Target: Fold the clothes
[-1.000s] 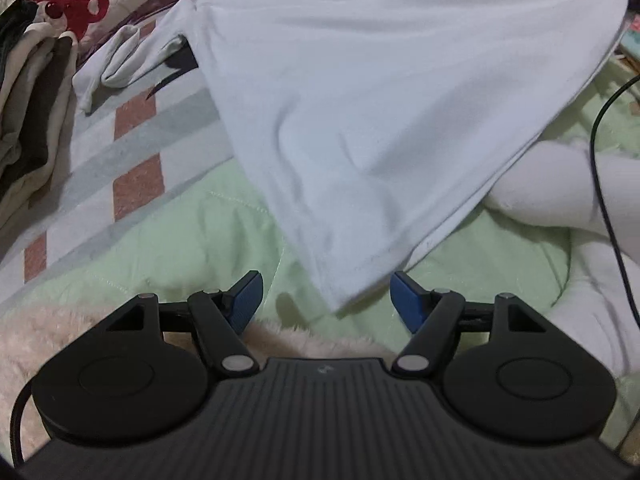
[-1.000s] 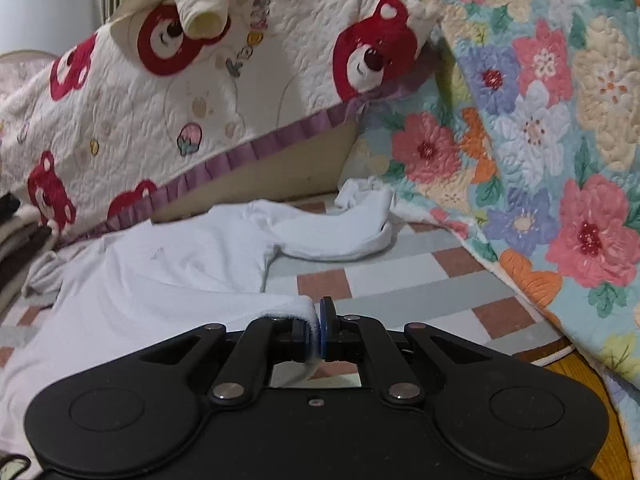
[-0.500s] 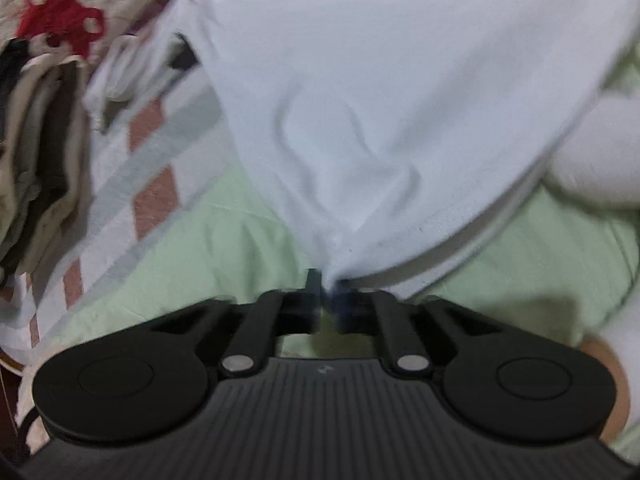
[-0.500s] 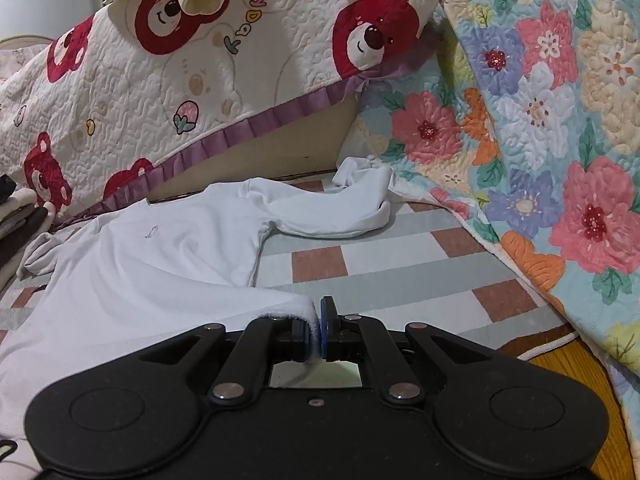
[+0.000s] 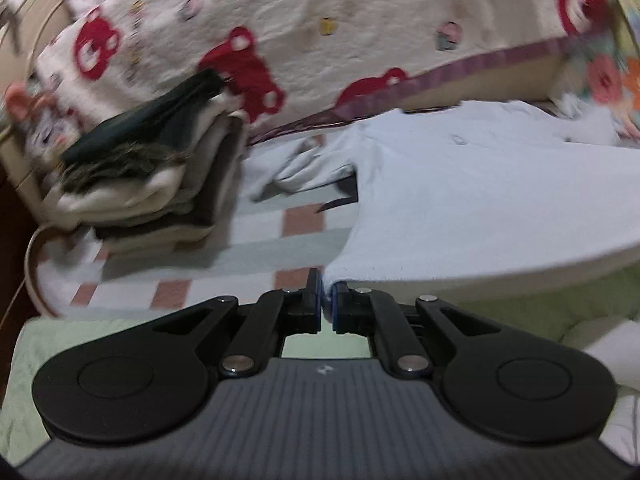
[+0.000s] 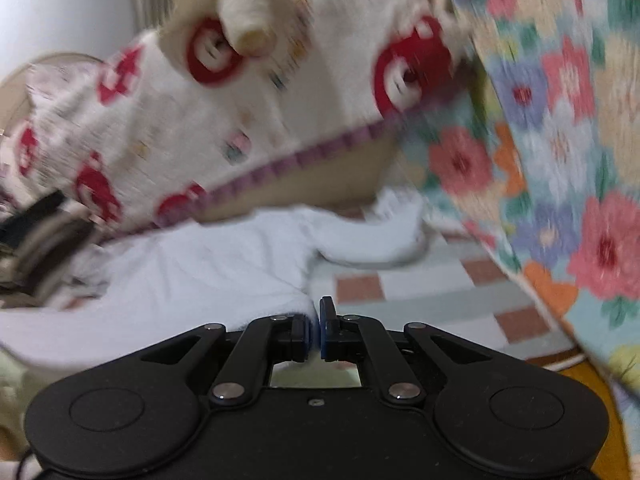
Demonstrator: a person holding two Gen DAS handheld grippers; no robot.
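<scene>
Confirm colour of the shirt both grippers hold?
White shirt, plain; clearest in the left wrist view.

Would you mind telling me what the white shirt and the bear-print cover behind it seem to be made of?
White shirt: probably soft matte cotton knit; it drapes limply from both shut grippers. Bear-print cover: likely padded quilted cotton, puffy and matte, though blur hides the stitching.

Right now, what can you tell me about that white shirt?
The white shirt is plain, soft knit cloth, spread front-up over the checked bedcover, collar end toward the bear quilt. One sleeve lies crumpled on the side of the stack of folded clothes; the other curls toward the flowered quilt. The left gripper and right gripper each pinch a corner of its hem, which is lifted off the bed.
</scene>
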